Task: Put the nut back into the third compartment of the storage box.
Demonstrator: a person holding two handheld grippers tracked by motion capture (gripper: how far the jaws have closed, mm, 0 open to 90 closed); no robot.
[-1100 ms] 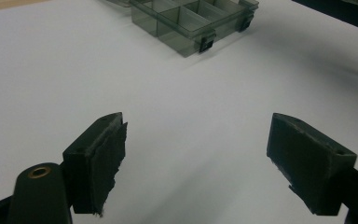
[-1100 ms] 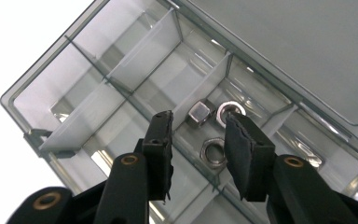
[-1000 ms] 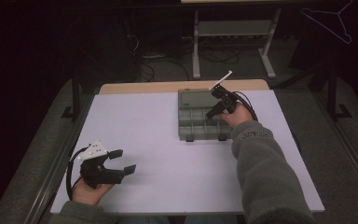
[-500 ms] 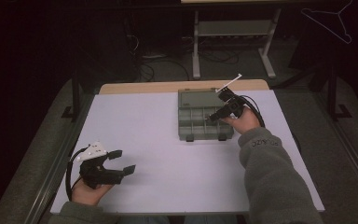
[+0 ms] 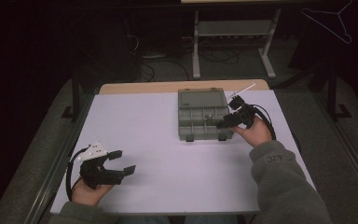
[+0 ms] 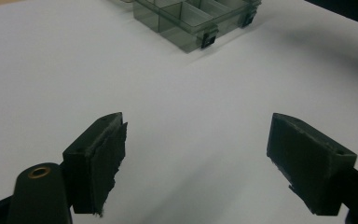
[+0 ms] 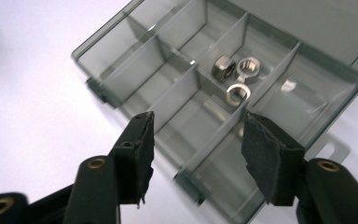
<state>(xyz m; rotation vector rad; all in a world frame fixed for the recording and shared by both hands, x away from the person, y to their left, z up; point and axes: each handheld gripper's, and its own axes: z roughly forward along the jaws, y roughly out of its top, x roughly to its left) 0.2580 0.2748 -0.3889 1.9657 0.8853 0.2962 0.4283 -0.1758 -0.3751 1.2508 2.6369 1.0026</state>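
A grey see-through compartment box (image 5: 182, 122) (image 7: 158, 42) lies open at the back middle of the white table, its lid folded away. Three metal nuts (image 7: 237, 77) (image 5: 209, 117) lie together in one compartment. My right gripper (image 5: 223, 119) (image 7: 196, 135) hovers at the box's right side and points left over it. Its jaws have just been opening and are open, with nothing between them. My left gripper (image 5: 125, 161) (image 6: 196, 140) rests at the front left, far from the box, open wide and empty.
The white table top (image 5: 168, 154) spreads between the two hands. A wooden strip (image 5: 140, 87) runs along its far edge. Behind the table are a metal stand (image 5: 233, 32) and floor cables (image 5: 163, 65). A wire hanger (image 5: 328, 21) hangs at the top right.
The right gripper has drawn back from above the box toward the right and nearer the person, and its jaws have spread apart. The left gripper has stayed put.
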